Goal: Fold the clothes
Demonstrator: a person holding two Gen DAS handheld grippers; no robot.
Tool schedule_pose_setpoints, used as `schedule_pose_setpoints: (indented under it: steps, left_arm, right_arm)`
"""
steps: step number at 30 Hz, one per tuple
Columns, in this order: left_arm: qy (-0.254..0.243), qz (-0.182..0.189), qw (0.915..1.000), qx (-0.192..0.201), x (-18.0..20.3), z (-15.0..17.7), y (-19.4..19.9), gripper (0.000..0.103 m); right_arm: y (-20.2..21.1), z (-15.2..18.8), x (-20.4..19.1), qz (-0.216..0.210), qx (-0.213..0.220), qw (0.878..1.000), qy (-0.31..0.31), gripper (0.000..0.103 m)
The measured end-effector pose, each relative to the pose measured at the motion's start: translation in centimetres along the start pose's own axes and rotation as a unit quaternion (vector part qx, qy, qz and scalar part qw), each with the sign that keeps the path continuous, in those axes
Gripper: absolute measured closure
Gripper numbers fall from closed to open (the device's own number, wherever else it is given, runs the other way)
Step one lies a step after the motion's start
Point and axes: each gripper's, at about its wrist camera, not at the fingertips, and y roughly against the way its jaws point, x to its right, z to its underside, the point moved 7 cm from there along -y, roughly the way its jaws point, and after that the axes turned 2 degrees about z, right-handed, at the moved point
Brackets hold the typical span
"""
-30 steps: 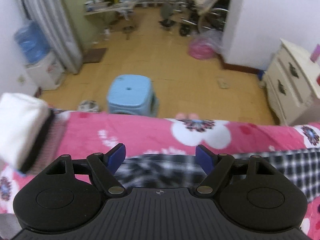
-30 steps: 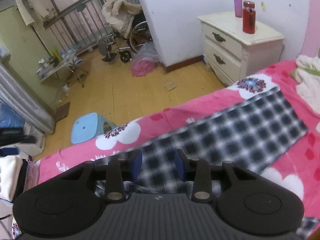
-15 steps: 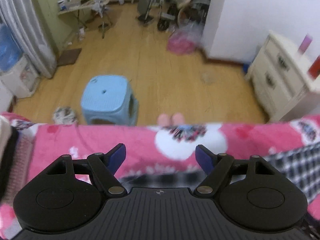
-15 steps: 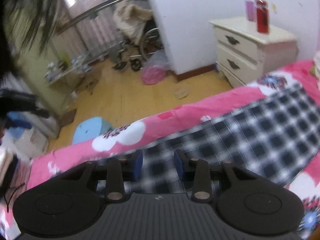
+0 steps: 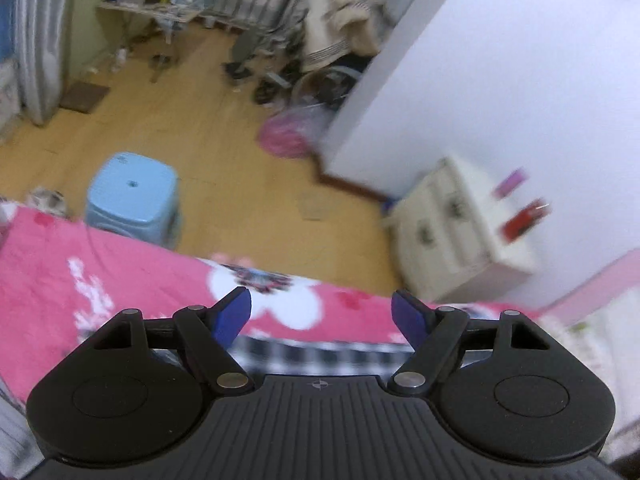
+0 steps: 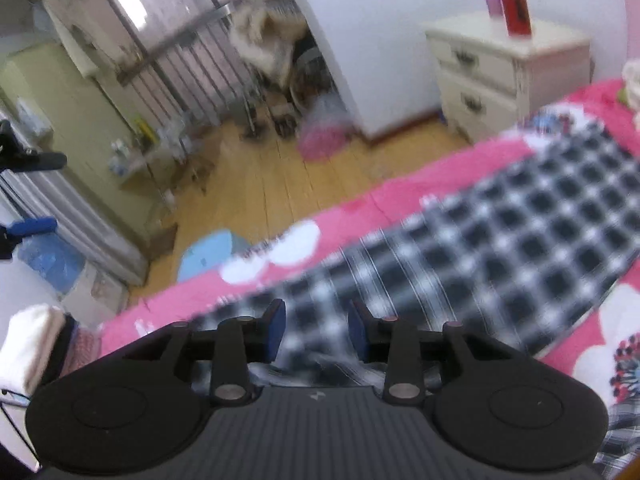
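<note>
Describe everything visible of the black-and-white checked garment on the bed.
The checked garment is thin woven cloth in a black-and-white plaid, blurred by motion. It lies spread mostly flat along the pink floral bedspread. Its near end is bunched between the right tongs, which look closed on it. The left tongs hang open above its edge.

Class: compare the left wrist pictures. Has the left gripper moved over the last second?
Yes. The left gripper has swung right: the blue stool slid from centre to the left, and the white nightstand came further into view.
</note>
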Motion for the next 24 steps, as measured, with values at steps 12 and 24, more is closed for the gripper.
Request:
schedule_pose_setpoints:
  steps: [12,24]
  left_arm:
    - [-0.035,0.049,0.9880,0.142,0.5,1.8,15.7,0.018]
    - [-0.011,0.016,0.9901,0.139,-1.3,0.4,14.4,0.018]
  right_arm:
    - [7.4,2.1,-8.6,-0.023,0.108,0.994,0.024,0.065]
    - [6.8,2.3,-9.5,-0.033,0.110,0.993,0.036,0.064]
